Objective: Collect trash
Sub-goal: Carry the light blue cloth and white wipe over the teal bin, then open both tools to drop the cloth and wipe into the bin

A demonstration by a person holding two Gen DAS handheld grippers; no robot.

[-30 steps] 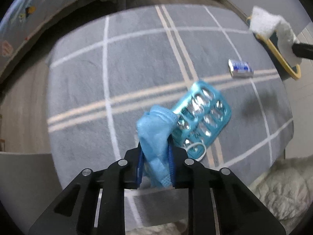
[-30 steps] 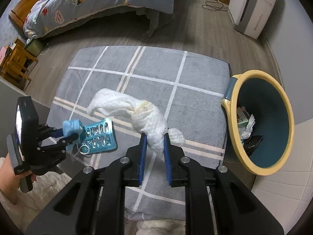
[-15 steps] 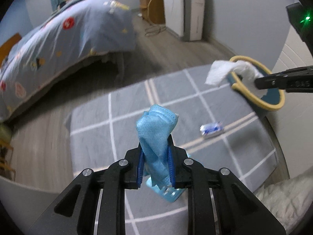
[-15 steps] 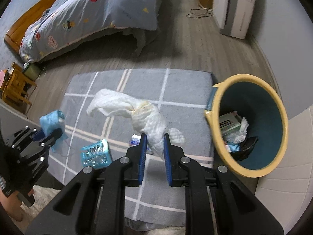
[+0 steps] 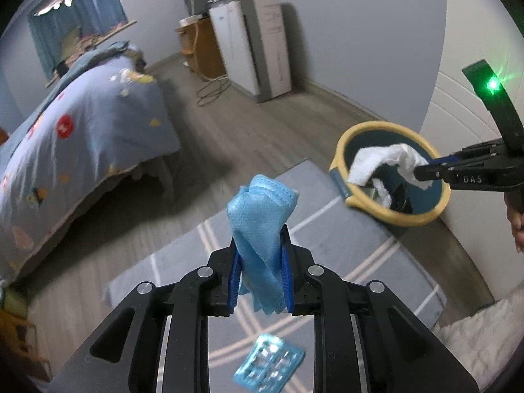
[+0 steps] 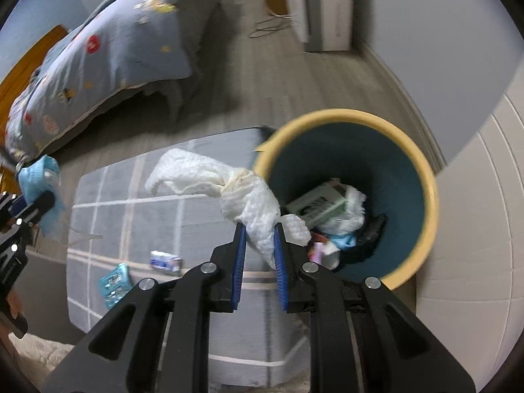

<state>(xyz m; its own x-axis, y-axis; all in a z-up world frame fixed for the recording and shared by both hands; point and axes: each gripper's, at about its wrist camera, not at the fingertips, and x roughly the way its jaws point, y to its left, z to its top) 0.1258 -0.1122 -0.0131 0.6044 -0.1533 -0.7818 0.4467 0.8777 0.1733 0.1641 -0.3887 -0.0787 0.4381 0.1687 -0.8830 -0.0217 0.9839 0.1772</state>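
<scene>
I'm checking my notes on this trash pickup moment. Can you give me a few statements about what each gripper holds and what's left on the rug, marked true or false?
1. The left gripper grips a blue face mask. True.
2. The right gripper has its jaws open and holds nothing. False: its jaws are shut on a crumpled white paper towel.
3. The yellow-rimmed bin is empty. False: a small box, tissue and other scraps lie inside.
4. A teal blister pack lies on the grey rug. True.
5. A small blue-and-white wrapper lies on the rug near the blister pack. True.
</scene>
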